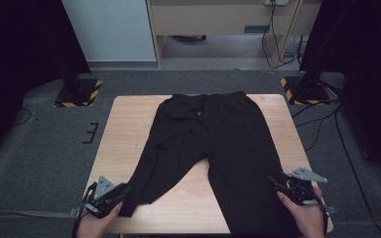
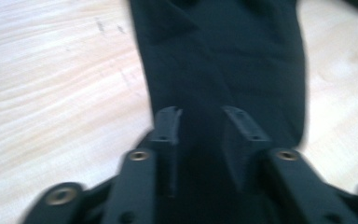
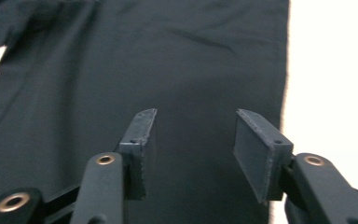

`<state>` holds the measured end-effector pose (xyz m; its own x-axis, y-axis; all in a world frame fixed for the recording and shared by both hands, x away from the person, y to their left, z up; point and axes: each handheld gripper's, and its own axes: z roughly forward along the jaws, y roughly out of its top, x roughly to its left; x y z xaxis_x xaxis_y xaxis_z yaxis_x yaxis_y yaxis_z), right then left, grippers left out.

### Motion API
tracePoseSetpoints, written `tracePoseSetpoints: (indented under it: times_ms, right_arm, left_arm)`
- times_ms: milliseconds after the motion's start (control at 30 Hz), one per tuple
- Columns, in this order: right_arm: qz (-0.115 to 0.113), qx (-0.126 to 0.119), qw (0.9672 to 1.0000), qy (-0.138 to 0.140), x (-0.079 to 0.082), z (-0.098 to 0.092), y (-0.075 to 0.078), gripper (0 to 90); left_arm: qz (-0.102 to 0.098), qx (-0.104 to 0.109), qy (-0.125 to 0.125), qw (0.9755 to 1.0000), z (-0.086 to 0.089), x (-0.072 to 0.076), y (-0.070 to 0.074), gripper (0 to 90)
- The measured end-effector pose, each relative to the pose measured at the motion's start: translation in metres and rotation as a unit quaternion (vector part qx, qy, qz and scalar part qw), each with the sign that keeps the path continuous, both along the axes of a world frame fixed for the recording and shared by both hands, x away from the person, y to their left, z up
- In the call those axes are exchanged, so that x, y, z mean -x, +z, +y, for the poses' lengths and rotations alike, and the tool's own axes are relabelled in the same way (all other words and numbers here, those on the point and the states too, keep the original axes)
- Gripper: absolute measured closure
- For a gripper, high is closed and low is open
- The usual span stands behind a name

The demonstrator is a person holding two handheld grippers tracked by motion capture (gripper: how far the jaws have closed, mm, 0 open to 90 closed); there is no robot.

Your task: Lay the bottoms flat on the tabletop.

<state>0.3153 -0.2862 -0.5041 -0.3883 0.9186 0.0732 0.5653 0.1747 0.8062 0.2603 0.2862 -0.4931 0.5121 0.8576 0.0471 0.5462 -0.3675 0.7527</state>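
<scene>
Black trousers (image 1: 213, 148) cover the table (image 1: 124, 129) — both grippers' jaws parted, gripping nothing.

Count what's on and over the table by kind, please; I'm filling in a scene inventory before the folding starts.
Black trousers, spread flat on the wooden table: 1
Handheld claws, left claw at one leg end, right claw at the other leg's edge, both open: 2
Total: 3
</scene>
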Motion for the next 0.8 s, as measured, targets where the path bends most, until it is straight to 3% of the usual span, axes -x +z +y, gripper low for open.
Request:
tracePoseSetpoints:
  times_ms: [133,200,267,333,400,533,567,600,633,700,800]
  right_arm:
    - [0.004,0.006,0.9999,0.008,-0.002,0.009,-0.003,45.8]
    - [0.004,0.007,0.9999,0.011,-0.003,0.011,-0.004,45.8]
    - [0.002,0.007,0.9999,0.014,-0.003,0.012,-0.004,45.8]
    - [0.0,0.008,0.9998,0.018,-0.001,0.014,-0.003,46.0]
    - [-0.002,0.006,0.9998,0.02,0.0,0.015,-0.002,46.1]
    - [-0.007,0.005,0.9997,0.022,0.0,0.016,-0.001,46.7]
    - [-0.006,0.005,0.9997,0.022,0.0,0.016,-0.001,46.8]
    - [-0.004,0.004,0.9997,0.022,0.0,0.017,-0.002,46.7]
    - [-0.004,0.004,0.9997,0.022,0.0,0.017,-0.002,46.7]
    - [-0.001,0.004,0.9997,0.024,0.0,0.016,-0.002,46.8]
    - [-0.004,-0.003,0.9998,0.017,0.0,0.014,-0.002,46.8]
  left_arm:
    - [0.012,-0.012,-0.01,0.9998,-0.004,0.02,-0.009,50.8]
    - [0.014,-0.009,-0.013,0.9998,-0.009,0.02,-0.013,40.7]
    - [0.023,-0.026,-0.017,0.9993,-0.014,0.016,-0.018,36.7]
    - [0.033,-0.042,-0.023,0.9983,-0.016,0.01,-0.022,46.3]
    - [0.038,-0.044,-0.019,0.9981,-0.014,0.006,-0.022,58.6]
    - [0.025,-0.04,-0.013,0.9988,-0.01,0.002,-0.014,83.7]
    - [0.021,-0.034,-0.011,0.9991,-0.009,0.001,-0.011,84.8]
    - [0.016,-0.01,-0.009,0.9998,-0.007,0.001,-0.007,85.2]
    - [0.016,-0.01,-0.009,0.9998,-0.007,0.001,-0.007,85.2]
    - [0.011,0.023,-0.023,0.9994,-0.007,0.002,0.006,85.1]
    - [0.006,0.035,-0.045,0.9983,-0.014,-0.001,0.027,85.3]
